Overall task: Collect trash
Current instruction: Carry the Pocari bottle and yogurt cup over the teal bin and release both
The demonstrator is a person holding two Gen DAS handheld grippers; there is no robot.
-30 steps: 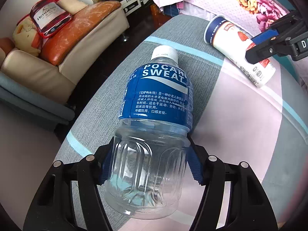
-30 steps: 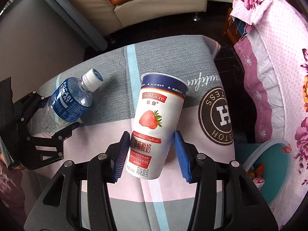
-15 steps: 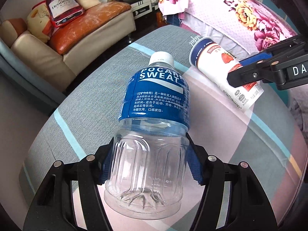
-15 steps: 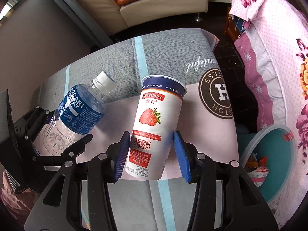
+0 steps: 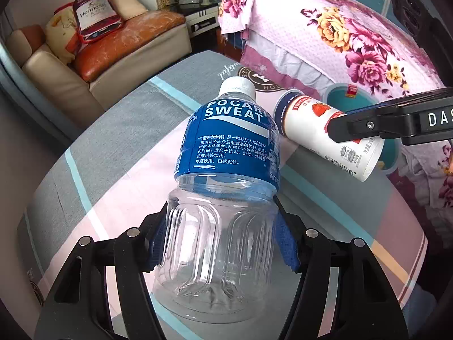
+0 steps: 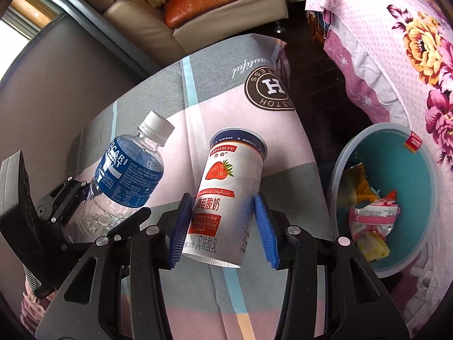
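Observation:
An empty clear bottle (image 5: 223,187) with a blue Pocari Sweat label and white cap is held off the table, my left gripper (image 5: 223,240) shut on its clear lower half. The same bottle (image 6: 127,175) and left gripper (image 6: 93,218) show at the left of the right wrist view. My right gripper (image 6: 223,221) is shut on a white strawberry yoghurt cup (image 6: 226,195), blue pads pressing its sides. That cup (image 5: 325,133) appears at the right of the left wrist view, with a right gripper finger (image 5: 382,121) across it. A teal trash bin (image 6: 424,175) with wrappers inside stands to the right.
A grey, pink and light-blue patterned cloth (image 6: 215,85) covers the table (image 5: 119,130) below both grippers. A beige and orange sofa (image 5: 113,45) with cushions stands beyond the table. A floral pink cover (image 5: 339,34) drapes furniture at the right, beside the bin (image 5: 348,96).
Both grippers have moved right across the table with bottle and cup held, rising a little. The trash bin has come into fuller view in both views.

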